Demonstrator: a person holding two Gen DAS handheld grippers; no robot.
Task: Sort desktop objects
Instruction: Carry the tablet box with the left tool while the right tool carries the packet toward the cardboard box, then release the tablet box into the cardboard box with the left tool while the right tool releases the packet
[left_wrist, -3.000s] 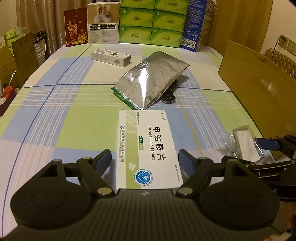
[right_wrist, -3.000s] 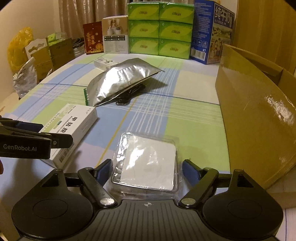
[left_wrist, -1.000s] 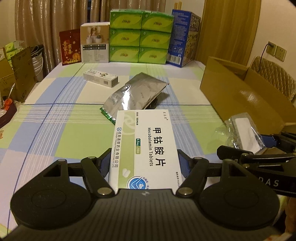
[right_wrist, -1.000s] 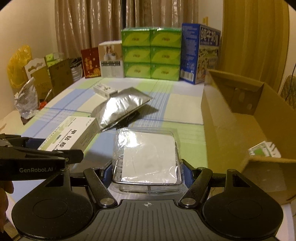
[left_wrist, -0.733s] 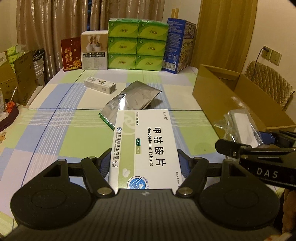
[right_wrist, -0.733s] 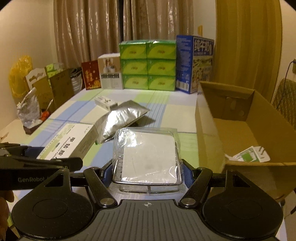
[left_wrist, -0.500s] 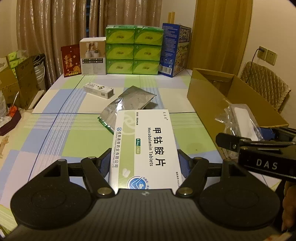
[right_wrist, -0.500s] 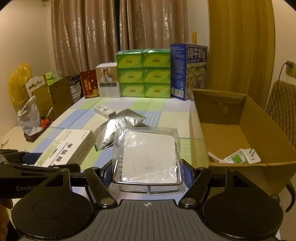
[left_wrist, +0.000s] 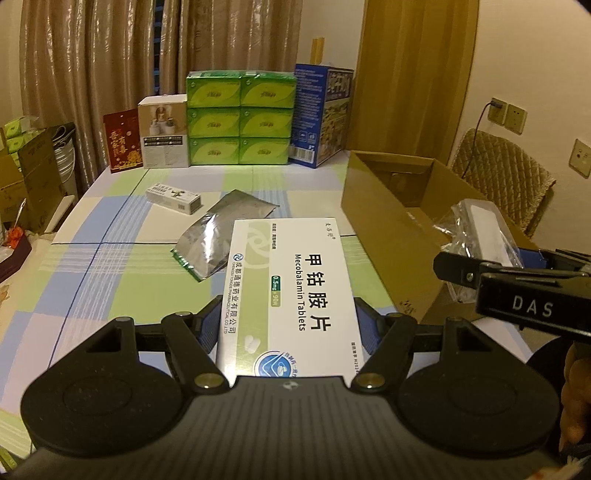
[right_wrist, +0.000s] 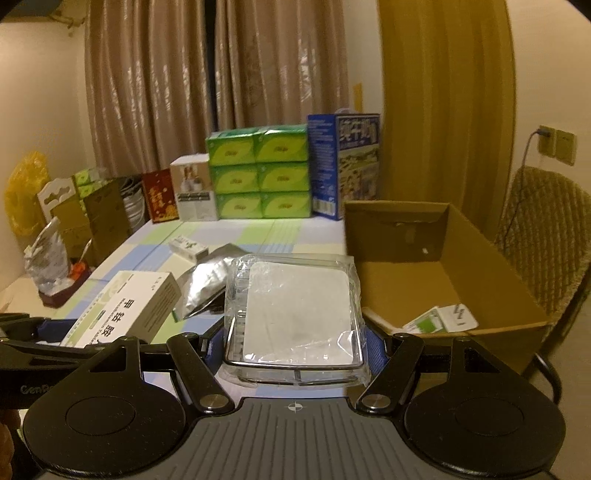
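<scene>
My left gripper (left_wrist: 288, 326) is shut on a white and green Mecobalamin tablet box (left_wrist: 291, 291), held level above the checked tablecloth (left_wrist: 122, 266). My right gripper (right_wrist: 293, 341) is shut on a clear plastic packet with a white pad inside (right_wrist: 295, 310). Both are lifted well above the table. The packet (left_wrist: 484, 229) shows at the right of the left wrist view, over the open cardboard box (left_wrist: 399, 206). The tablet box (right_wrist: 125, 306) appears at the left of the right wrist view. In the cardboard box (right_wrist: 476, 266) lies a small white and green pack (right_wrist: 439, 319).
A silver foil pouch (left_wrist: 221, 229) and a small white carton (left_wrist: 173, 197) lie mid-table. Green tissue packs (left_wrist: 240, 118), a blue carton (left_wrist: 323, 114) and gift boxes stand along the far edge. A chair (right_wrist: 546, 229) stands right of the cardboard box. Cartons and bags crowd the left side.
Both grippers closed on their items, which lay on the table, and lifted them. They have kept rising, with the right one now nearer the cardboard box.
</scene>
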